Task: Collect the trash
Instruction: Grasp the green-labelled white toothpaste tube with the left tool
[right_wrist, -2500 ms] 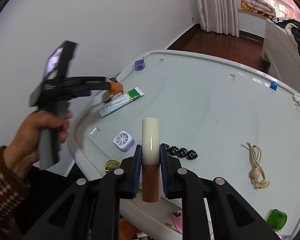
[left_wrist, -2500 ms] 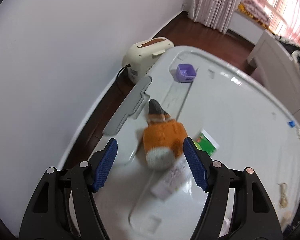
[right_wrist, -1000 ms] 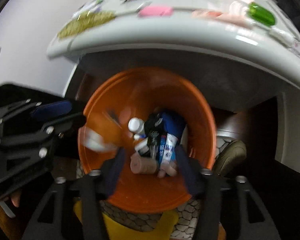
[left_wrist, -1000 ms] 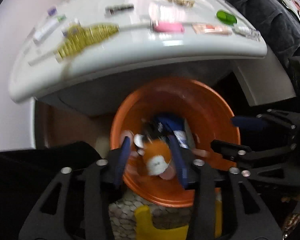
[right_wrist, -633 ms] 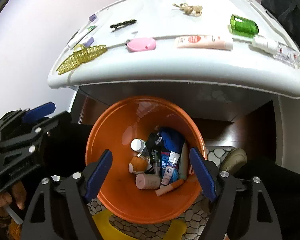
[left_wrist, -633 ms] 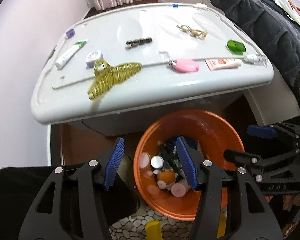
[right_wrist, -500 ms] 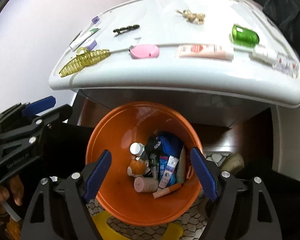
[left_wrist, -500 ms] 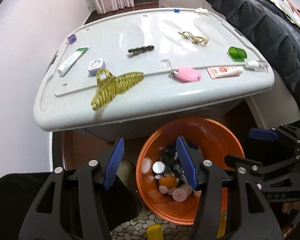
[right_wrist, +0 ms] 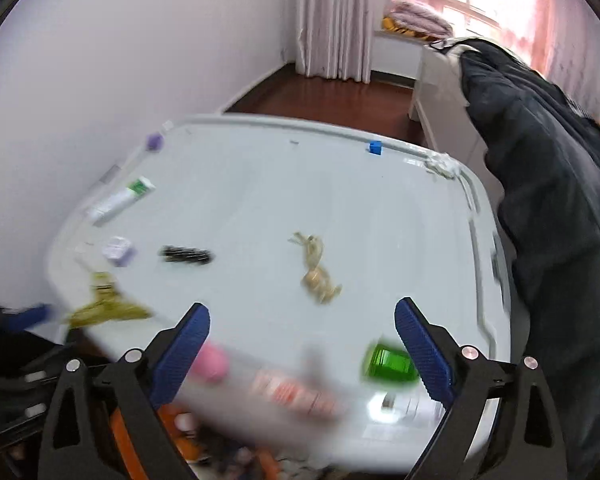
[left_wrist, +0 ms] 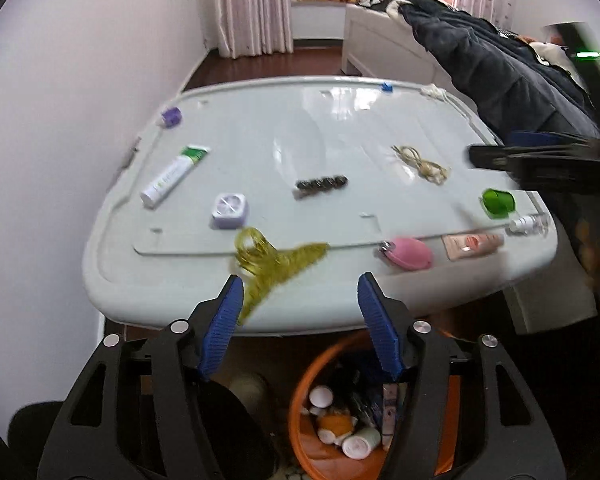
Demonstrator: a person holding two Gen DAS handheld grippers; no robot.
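Note:
My left gripper (left_wrist: 300, 312) is open and empty, above the table's near edge and the orange bin (left_wrist: 300, 436). The bin holds the orange knitted toy (left_wrist: 334, 424) and several bottles and tubes. My right gripper (right_wrist: 302, 344) is open and empty over the near right of the white table (right_wrist: 260, 184). On the table lie a yellow hair claw (left_wrist: 276, 264), a pink case (left_wrist: 410, 253), a peach tube (left_wrist: 472, 243), a green cap (left_wrist: 498, 201), a small clear bottle (left_wrist: 530, 224), a white-green tube (left_wrist: 172, 176), a lilac square box (left_wrist: 229, 211), a black hair clip (left_wrist: 321, 184) and a beige cord (left_wrist: 422, 164).
A white wall runs along the table's left side. A dark coat (left_wrist: 500, 72) hangs over furniture at the right. A purple cap (left_wrist: 171, 117) and a blue block (right_wrist: 375, 147) sit at the table's far edge. The right gripper's body shows in the left wrist view (left_wrist: 540, 160).
Both grippers have dropped their loads, the orange toy and the cream-brown tube, into the orange bin. Both have since risen and tilted up from the bin toward the table top.

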